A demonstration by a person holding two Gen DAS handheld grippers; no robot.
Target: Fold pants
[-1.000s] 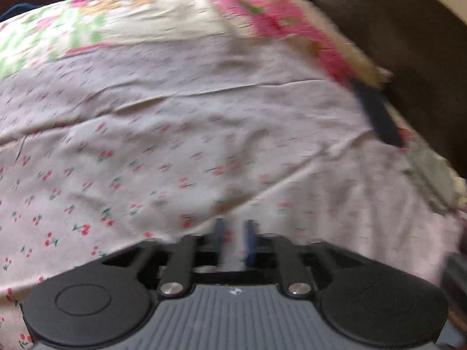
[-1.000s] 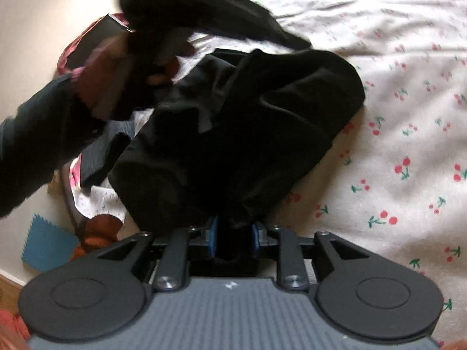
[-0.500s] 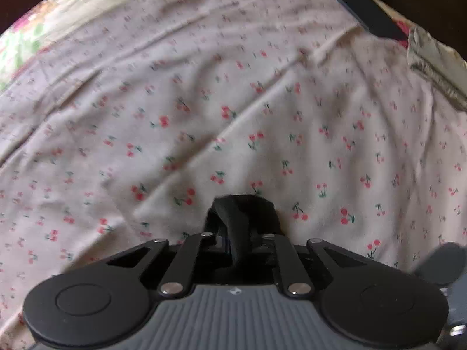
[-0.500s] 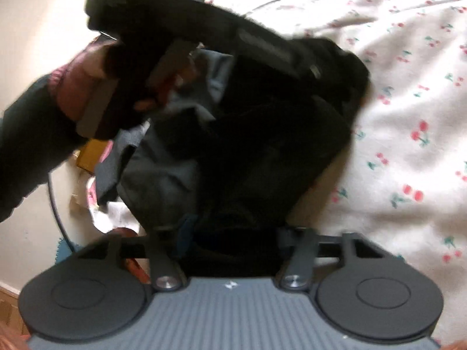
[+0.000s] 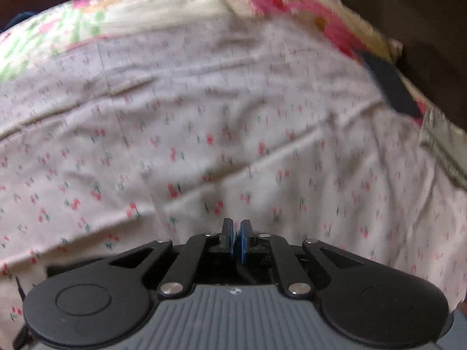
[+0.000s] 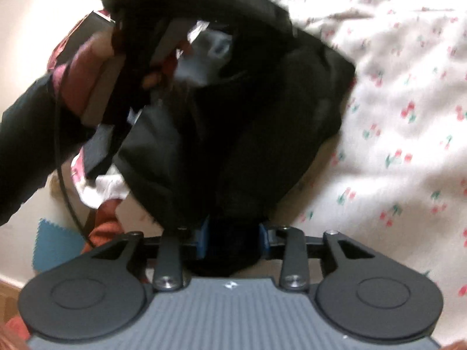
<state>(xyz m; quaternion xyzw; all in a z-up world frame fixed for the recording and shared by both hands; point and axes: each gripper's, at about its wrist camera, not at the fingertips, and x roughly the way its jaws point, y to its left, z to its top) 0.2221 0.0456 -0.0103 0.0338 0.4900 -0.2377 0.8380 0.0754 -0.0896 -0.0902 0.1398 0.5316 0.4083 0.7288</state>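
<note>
Two claws work over a cherry-print bedsheet (image 5: 204,122): left claw (image 5: 236,237) pinched together on nothing, right claw (image 6: 233,234) part-open, jaws just widening, black pants (image 6: 233,134) bunched between them at the bed's edge.

Pants (image 6: 233,134) heaped on the bed sheet (image 6: 402,122) at the bed's left edge, bare sheet to their right. Right tongs (image 6: 233,237) at the near end of the heap. Left tongs (image 6: 140,20) at its far left. Floor left of the bed, mat (image 6: 54,246) near left.
</note>
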